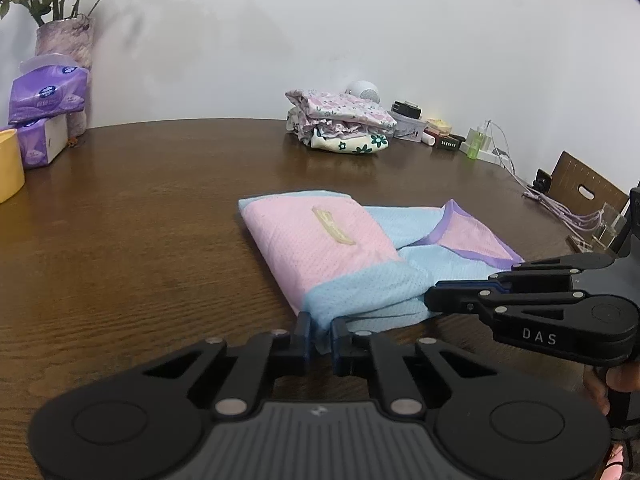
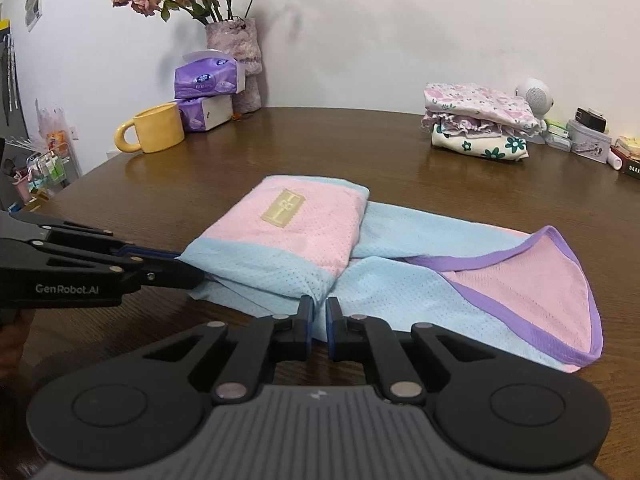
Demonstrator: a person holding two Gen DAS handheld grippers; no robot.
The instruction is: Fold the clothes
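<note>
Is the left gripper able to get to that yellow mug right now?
Probably not yet: the left gripper is shut on the pink and blue garment. The table toward the yellow mug looks bare.

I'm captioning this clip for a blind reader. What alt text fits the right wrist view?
Two black grippers, right gripper and left gripper, pinch the near blue hem of a half-folded pink and blue mesh garment on a brown wooden table. Folded floral clothes sit behind.
</note>
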